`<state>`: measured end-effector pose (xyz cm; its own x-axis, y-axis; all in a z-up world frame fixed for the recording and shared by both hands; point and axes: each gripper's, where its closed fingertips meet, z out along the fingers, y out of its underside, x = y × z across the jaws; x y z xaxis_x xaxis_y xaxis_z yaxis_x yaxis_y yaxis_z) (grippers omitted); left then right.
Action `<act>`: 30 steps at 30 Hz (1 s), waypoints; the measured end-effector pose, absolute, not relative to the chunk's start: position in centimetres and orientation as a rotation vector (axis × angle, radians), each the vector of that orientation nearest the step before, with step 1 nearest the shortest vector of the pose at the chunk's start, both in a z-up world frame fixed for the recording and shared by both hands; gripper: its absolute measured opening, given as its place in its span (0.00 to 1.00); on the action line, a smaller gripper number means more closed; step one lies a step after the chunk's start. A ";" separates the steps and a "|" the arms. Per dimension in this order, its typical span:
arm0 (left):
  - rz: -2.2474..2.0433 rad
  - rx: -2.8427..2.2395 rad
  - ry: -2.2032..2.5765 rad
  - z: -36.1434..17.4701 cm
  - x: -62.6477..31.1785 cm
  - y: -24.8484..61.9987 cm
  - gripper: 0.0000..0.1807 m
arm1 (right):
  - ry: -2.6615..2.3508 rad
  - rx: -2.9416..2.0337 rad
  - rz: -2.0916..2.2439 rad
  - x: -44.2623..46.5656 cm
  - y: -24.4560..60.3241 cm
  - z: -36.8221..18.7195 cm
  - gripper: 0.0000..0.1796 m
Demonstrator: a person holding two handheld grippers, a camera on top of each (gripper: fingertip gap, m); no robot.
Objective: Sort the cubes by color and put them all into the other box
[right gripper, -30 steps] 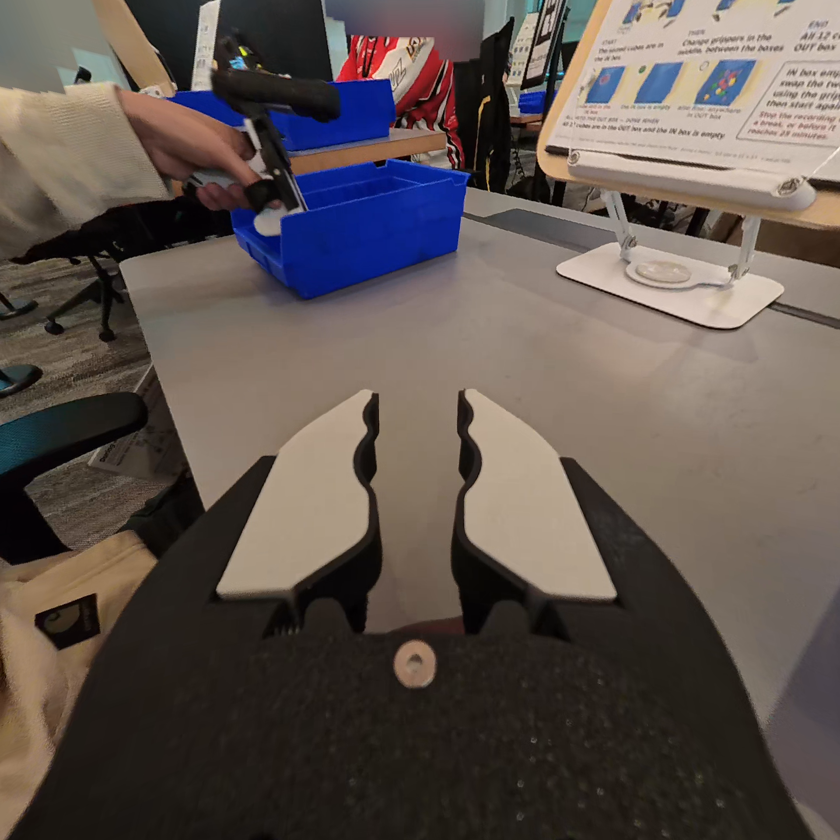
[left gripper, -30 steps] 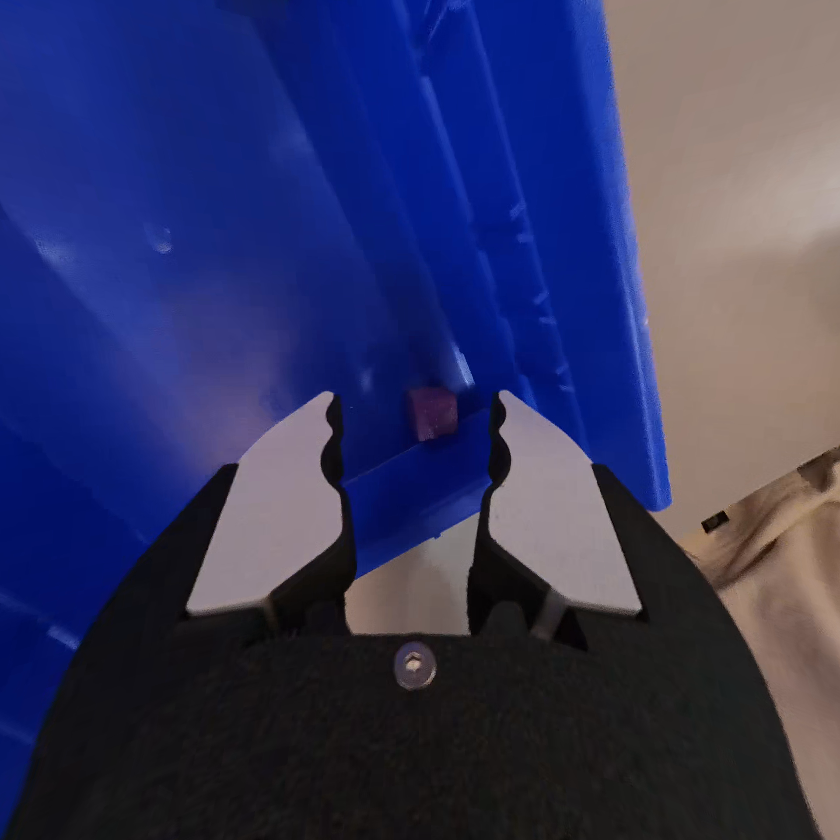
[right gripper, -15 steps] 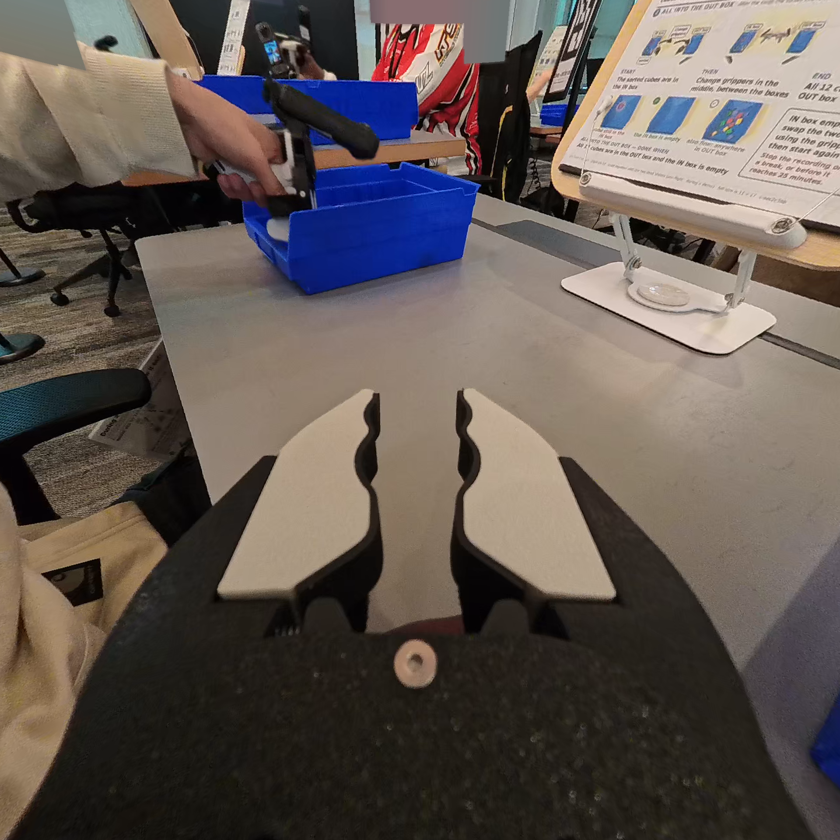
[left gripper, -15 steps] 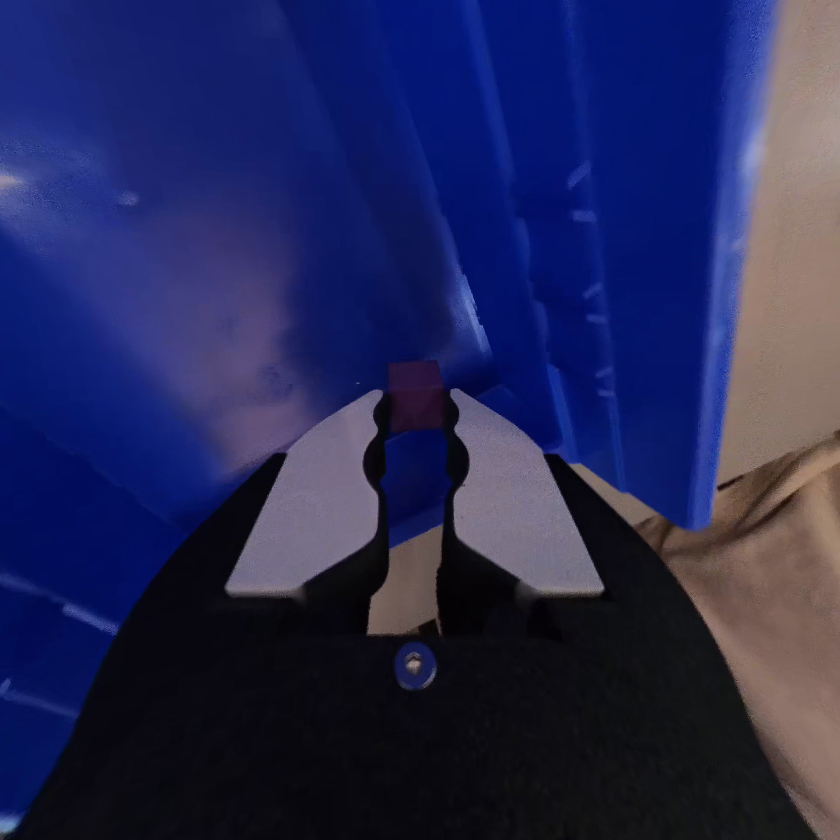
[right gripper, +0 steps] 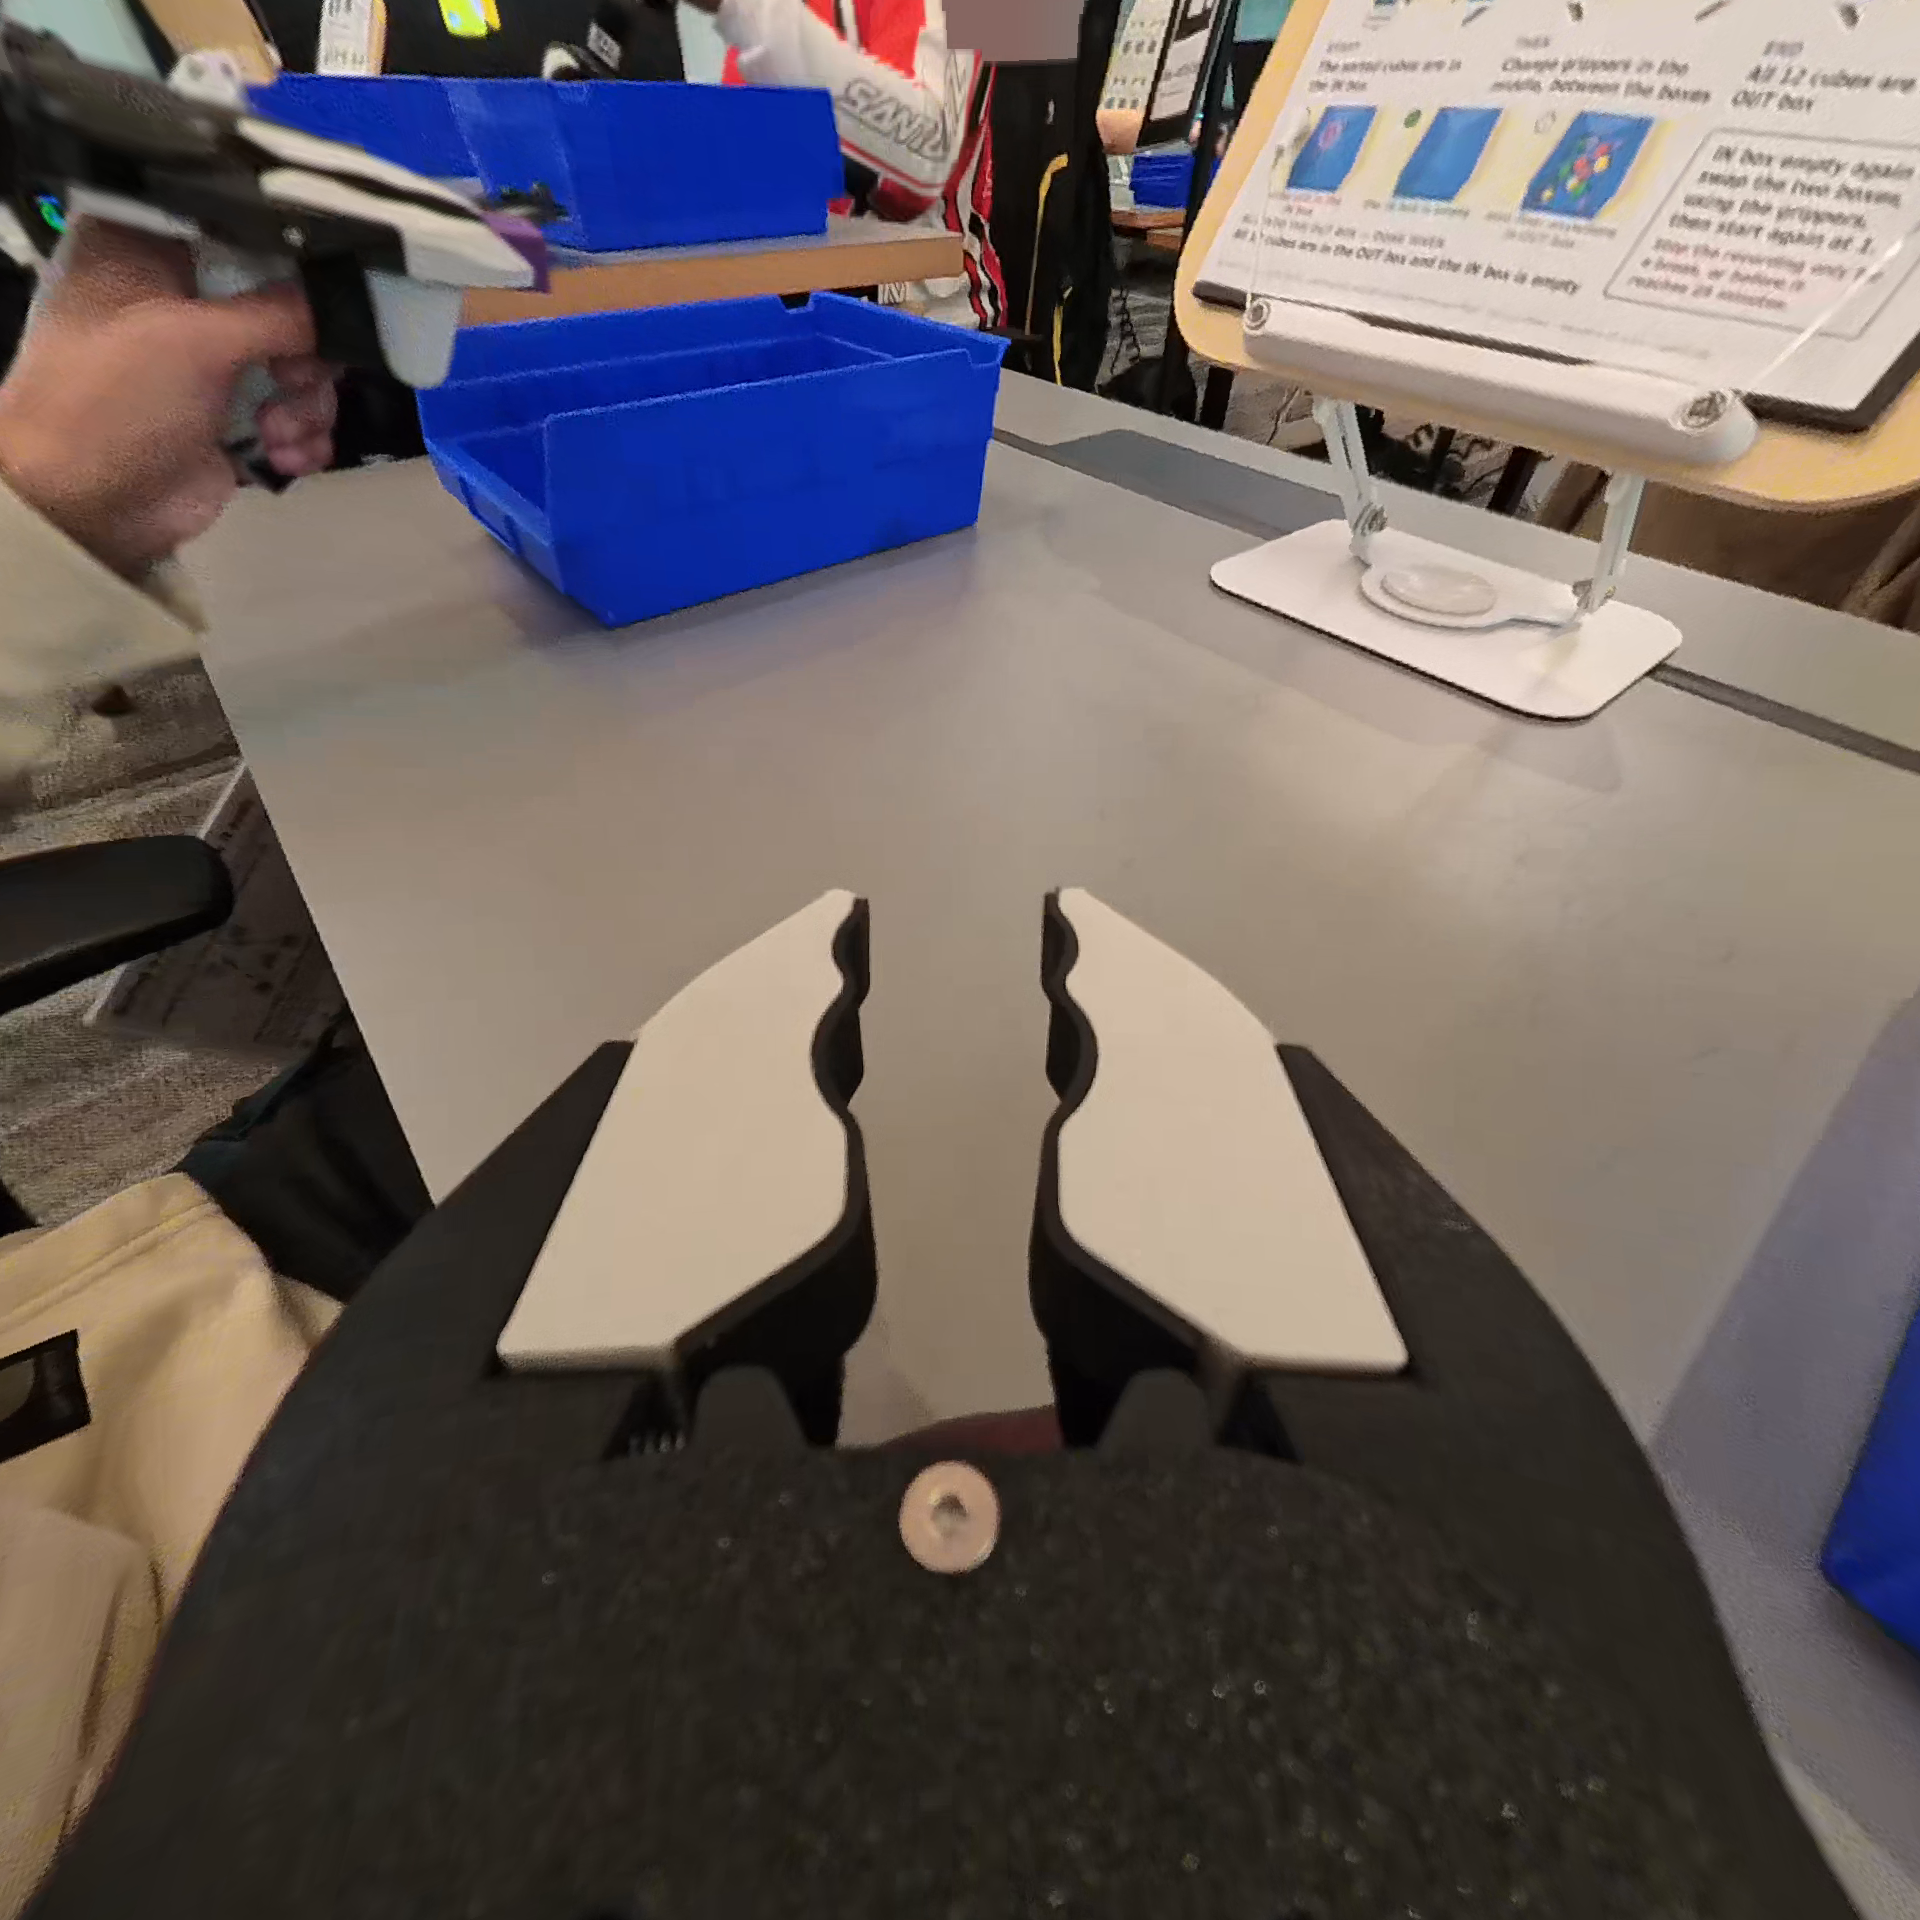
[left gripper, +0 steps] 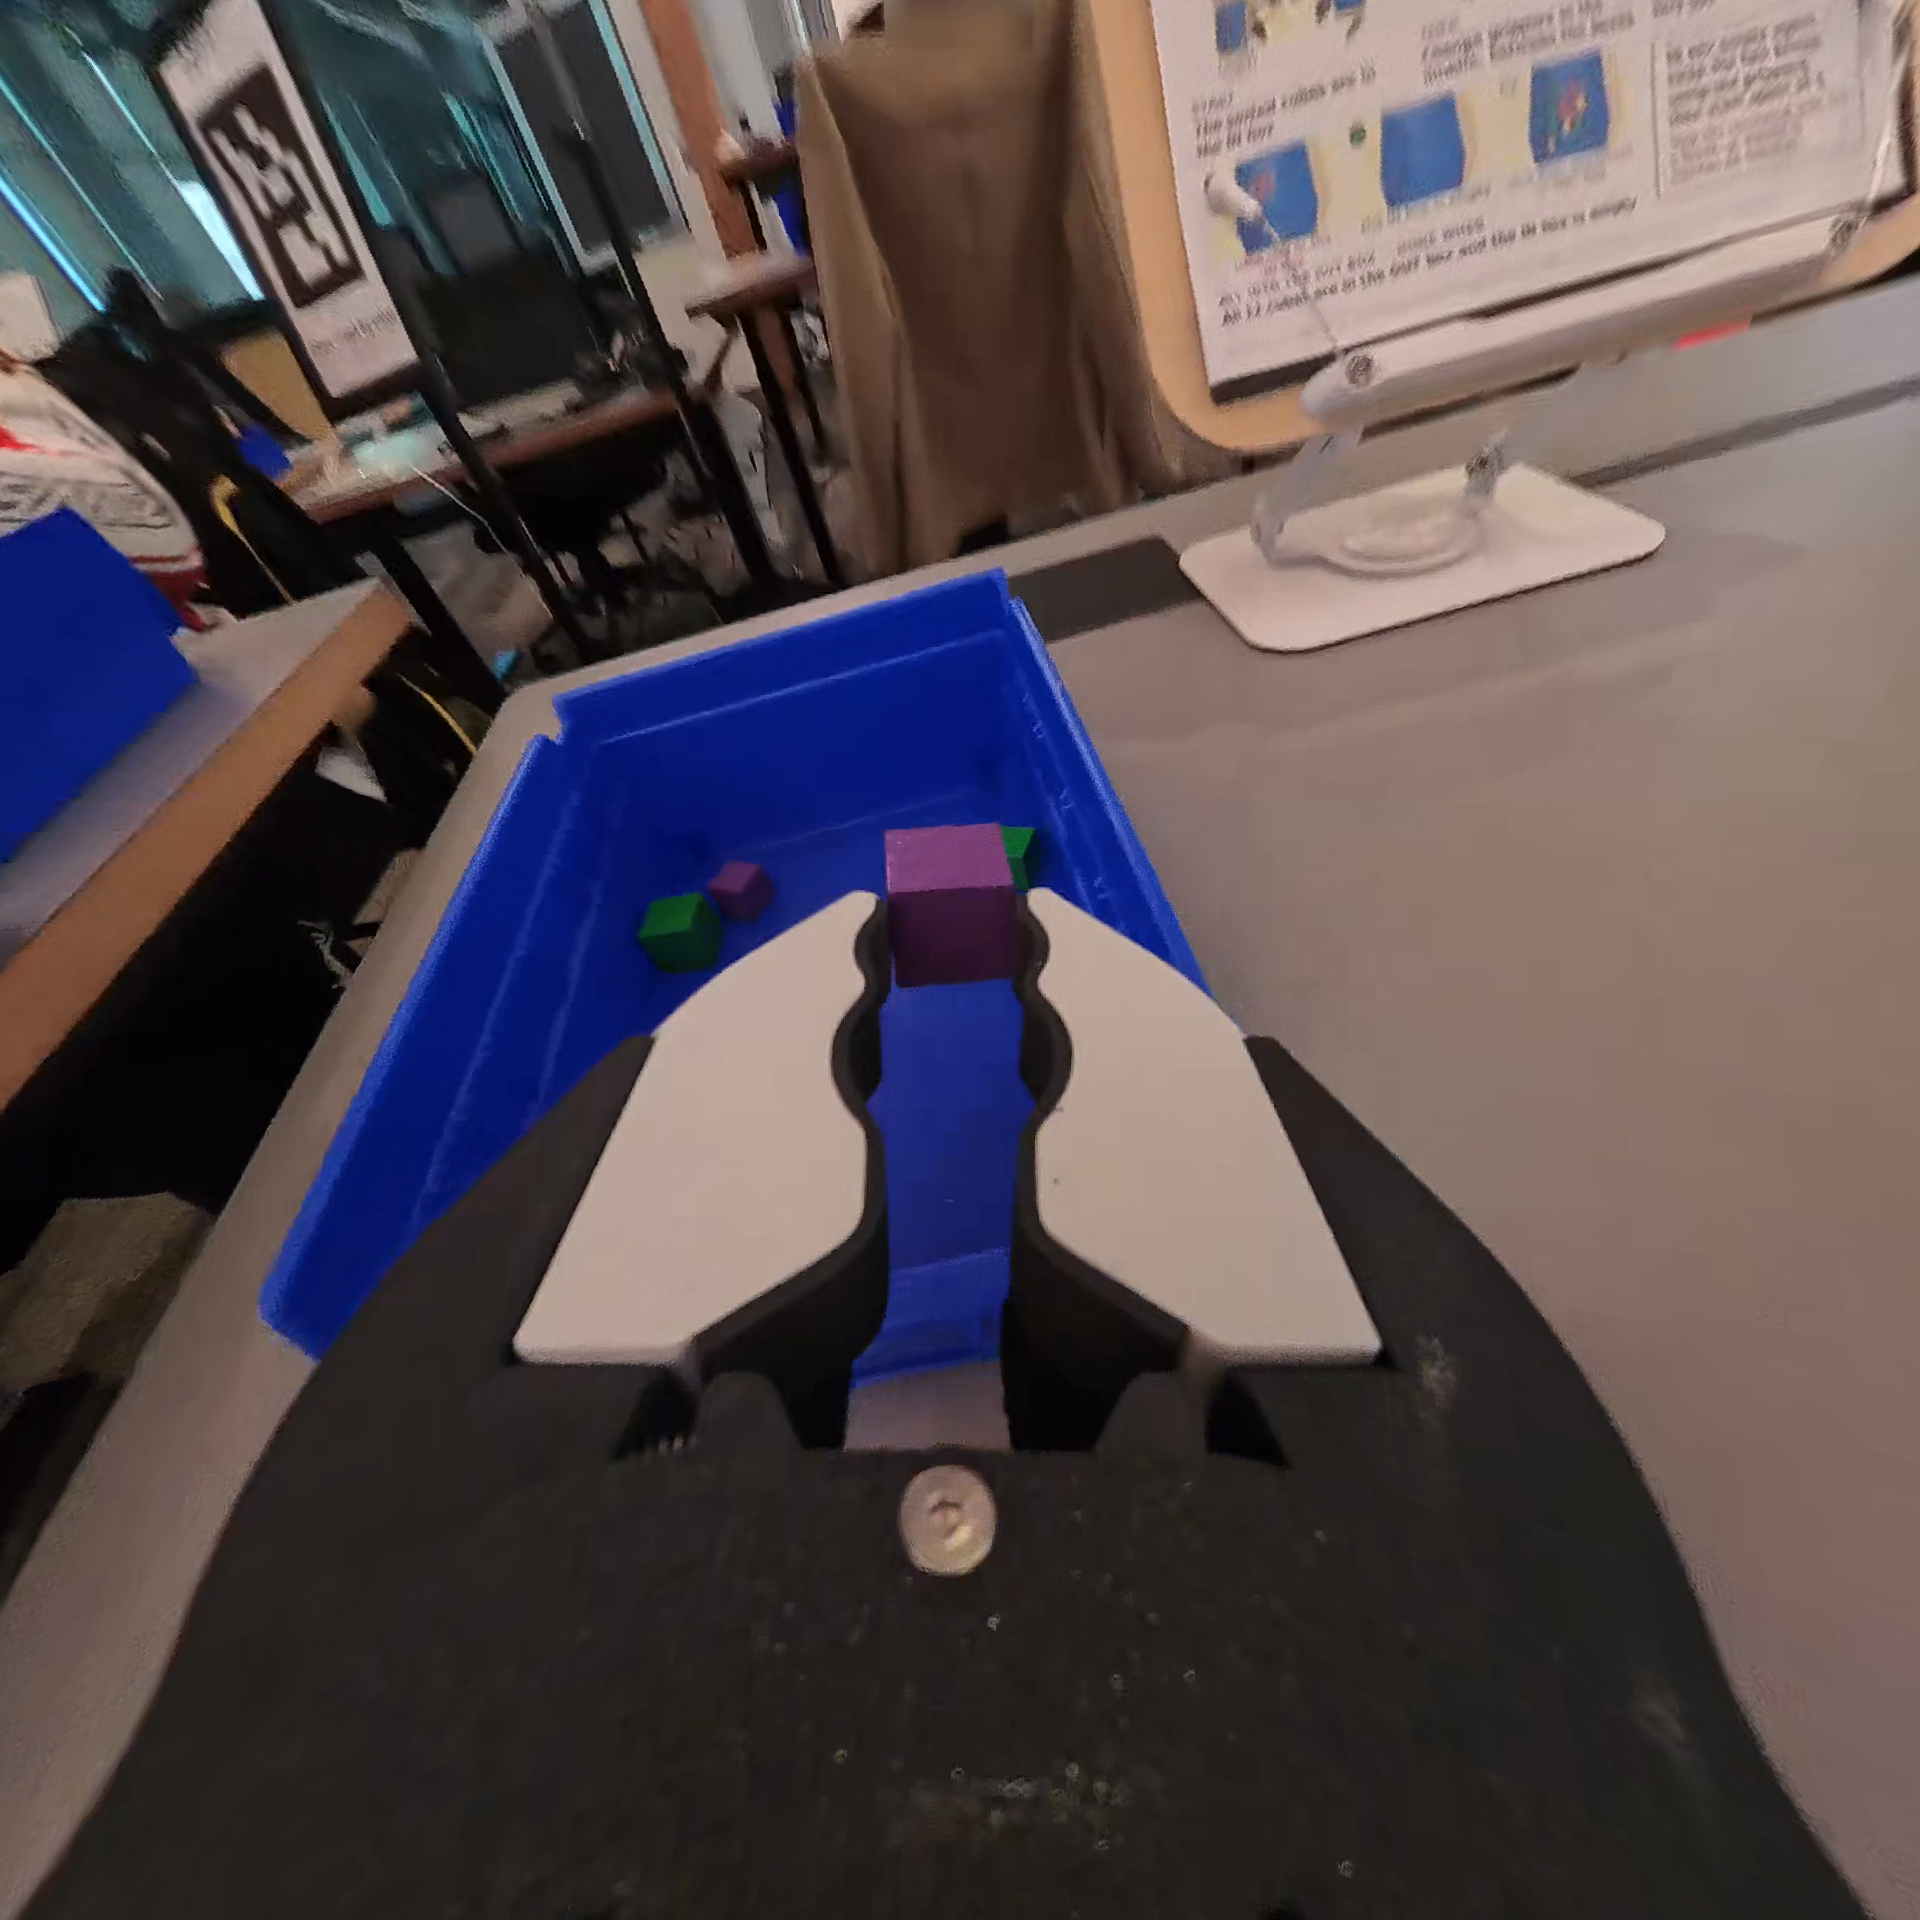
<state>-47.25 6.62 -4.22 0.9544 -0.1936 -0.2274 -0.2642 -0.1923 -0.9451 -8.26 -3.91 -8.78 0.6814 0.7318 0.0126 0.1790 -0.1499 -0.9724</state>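
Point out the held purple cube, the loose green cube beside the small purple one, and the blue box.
held purple cube (left gripper: 951,930), left wrist view, front face
loose green cube (left gripper: 681,930), left wrist view, front face
blue box (left gripper: 468,1049), left wrist view, left wall

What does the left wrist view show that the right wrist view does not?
Only the left wrist view looks into the blue plastic box: a green cube, a small purple cube and another green cube lie on its floor. Only the right wrist view shows the open, empty right tongs, the person's hand and a second blue box's corner. Both show the left tongs shut on a purple wooden cube, the grey table and the instruction sheet stand.
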 end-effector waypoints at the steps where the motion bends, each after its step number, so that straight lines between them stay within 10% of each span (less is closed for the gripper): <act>1: 0.060 -1.751 0.327 -4.6 -46.9 6.1 0.12 | -0.728 -1.689 0.580 -8.2 -3.9 -8.9 0.17; 17: -0.955 -1.162 1.046 0.9 -29.1 -1.2 0.12 | -0.343 -1.820 1.552 -10.8 -0.9 -4.1 0.22; 30: -0.866 -1.107 1.606 -5.1 -15.4 0.9 0.12 | -0.249 -1.840 2.103 -17.5 0.8 -4.2 0.29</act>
